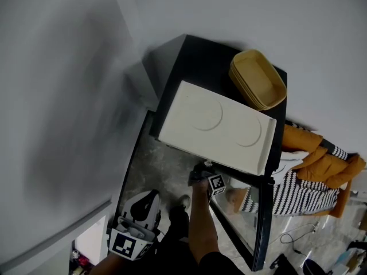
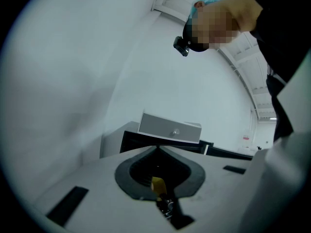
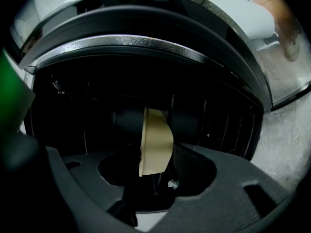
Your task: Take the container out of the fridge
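Observation:
The black fridge (image 1: 192,67) stands with its glass door (image 1: 261,222) swung open. My right gripper (image 1: 202,173) reaches in under the fridge's top edge, so its tips are hidden in the head view. The right gripper view shows a beige container (image 3: 156,140) standing on edge between the jaws of the right gripper (image 3: 154,153), which is shut on it, with the dark fridge interior (image 3: 97,110) behind. My left gripper (image 1: 150,198) hangs low at the left, away from the fridge. In its own view the left gripper (image 2: 158,148) is shut with nothing in it.
A white tray (image 1: 218,125) lies on top of the fridge, with a stack of yellow containers (image 1: 258,79) behind it. Orange and striped cloth (image 1: 321,165) lies to the right of the door. A grey wall (image 1: 57,96) runs along the left. Something green (image 3: 12,96) shows at the left edge.

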Action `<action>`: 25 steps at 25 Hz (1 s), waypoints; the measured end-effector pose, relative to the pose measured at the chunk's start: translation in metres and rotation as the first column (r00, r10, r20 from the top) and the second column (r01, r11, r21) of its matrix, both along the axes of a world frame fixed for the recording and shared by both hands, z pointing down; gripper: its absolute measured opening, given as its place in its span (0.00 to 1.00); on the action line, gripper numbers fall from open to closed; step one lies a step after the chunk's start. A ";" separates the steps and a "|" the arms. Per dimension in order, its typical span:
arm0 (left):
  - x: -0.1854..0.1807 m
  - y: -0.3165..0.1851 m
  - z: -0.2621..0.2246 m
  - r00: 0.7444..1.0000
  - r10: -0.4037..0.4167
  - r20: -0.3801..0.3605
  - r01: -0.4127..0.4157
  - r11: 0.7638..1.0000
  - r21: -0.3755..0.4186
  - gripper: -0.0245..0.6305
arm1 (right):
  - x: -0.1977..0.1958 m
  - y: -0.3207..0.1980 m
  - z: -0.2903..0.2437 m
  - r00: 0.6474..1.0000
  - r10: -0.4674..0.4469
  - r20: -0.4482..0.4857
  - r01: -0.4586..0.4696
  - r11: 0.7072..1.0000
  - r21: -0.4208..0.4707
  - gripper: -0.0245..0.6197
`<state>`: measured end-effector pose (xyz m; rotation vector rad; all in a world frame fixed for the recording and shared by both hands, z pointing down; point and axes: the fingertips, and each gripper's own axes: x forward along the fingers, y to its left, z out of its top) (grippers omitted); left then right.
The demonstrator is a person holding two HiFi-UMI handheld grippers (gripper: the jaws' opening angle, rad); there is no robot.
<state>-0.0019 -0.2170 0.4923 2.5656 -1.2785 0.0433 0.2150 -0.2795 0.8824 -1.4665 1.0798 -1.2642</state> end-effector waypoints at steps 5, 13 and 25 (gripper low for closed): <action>-0.003 -0.001 0.000 1.000 -0.007 -0.002 0.007 1.000 -0.003 0.06 | -0.001 0.001 0.001 1.000 0.004 0.001 -0.004 1.000 -0.001 0.33; -0.007 0.004 0.003 1.000 0.006 -0.013 -0.006 1.000 -0.007 0.05 | -0.004 0.007 -0.005 1.000 0.004 -0.009 -0.004 1.000 0.004 0.32; -0.025 0.024 0.001 0.999 0.036 -0.018 -0.036 0.999 0.007 0.06 | -0.016 0.031 -0.013 1.000 0.026 -0.004 -0.026 1.000 0.005 0.32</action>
